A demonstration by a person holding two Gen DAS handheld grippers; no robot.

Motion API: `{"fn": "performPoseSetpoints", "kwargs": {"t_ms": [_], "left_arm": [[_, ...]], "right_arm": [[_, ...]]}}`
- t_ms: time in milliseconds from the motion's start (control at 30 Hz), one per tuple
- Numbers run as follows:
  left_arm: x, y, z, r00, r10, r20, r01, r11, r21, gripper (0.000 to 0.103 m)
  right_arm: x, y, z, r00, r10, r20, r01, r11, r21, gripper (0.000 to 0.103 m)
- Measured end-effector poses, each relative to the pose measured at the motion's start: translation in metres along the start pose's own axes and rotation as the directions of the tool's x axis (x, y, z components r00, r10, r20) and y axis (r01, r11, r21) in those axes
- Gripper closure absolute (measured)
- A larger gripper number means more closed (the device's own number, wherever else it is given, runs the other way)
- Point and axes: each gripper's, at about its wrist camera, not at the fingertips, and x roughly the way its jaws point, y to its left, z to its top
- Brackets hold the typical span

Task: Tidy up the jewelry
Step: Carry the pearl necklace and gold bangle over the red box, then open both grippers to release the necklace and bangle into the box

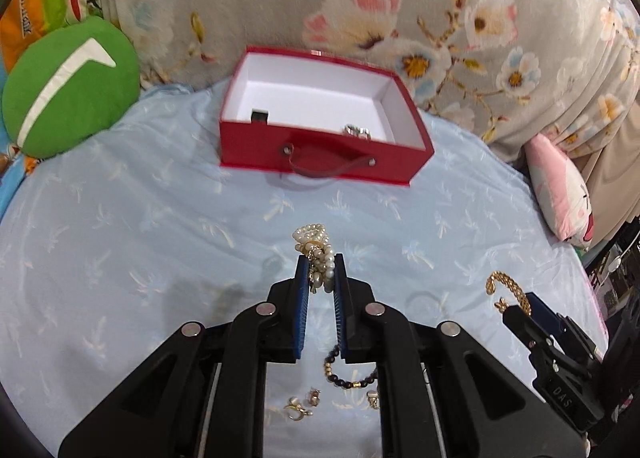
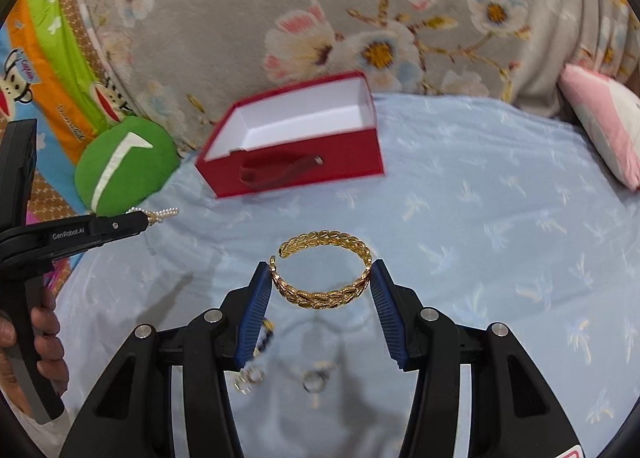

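We found both pieces lifted off the bed (image 1: 120, 218): the left hand-held gripper (image 1: 320, 270) clamped a pearl strand (image 1: 316, 254), the right hand-held gripper (image 2: 322, 282) a gold bangle (image 2: 324, 270). We judged the next move a carry to the red box (image 1: 320, 154), then release inside.

The red box (image 1: 326, 156) hides most of its floor behind its front wall; a small black thing (image 1: 259, 116) and silvery pieces (image 1: 357, 131) inside are half covered. The dark bead bracelet (image 1: 347, 372) runs under a finger (image 1: 350, 322). Small pieces (image 2: 280, 376) near the bed's (image 2: 500, 242) near edge are blurred.
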Motion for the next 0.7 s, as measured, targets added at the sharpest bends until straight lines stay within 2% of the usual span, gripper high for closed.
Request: {"fn": "performPoseSetpoints", "kwargs": {"t_ms": [167, 333, 500, 600, 700], "left_arm": [[-0.022, 0.003, 0.037, 0.995, 0.022, 0.095, -0.026, 0.999, 0.036, 0.092], [-0.023, 0.002, 0.094, 0.978, 0.060, 0.201, -0.074, 0.995, 0.062, 0.092], [0.000, 0.004, 0.158, 0.963, 0.051, 0.264, -0.074, 0.994, 0.075, 0.092], [0.023, 0.004, 0.189, 0.953, 0.074, 0.295, -0.106, 0.990, 0.092, 0.092], [0.063, 0.007, 0.216, 0.959, 0.088, 0.268, -0.118, 0.988, 0.097, 0.092]], "right_arm": [[-0.002, 0.021, 0.047, 0.995, 0.049, 0.086, -0.043, 0.996, -0.073, 0.053], [0.016, 0.034, 0.112, 0.981, 0.092, 0.169, -0.070, 0.989, -0.129, 0.053], [0.051, 0.040, 0.176, 0.973, 0.105, 0.207, -0.074, 0.986, -0.152, 0.053], [0.085, 0.036, 0.209, 0.975, 0.105, 0.196, -0.079, 0.987, -0.137, 0.053], [0.128, 0.028, 0.235, 0.982, 0.103, 0.161, -0.087, 0.991, -0.103, 0.053]]}}
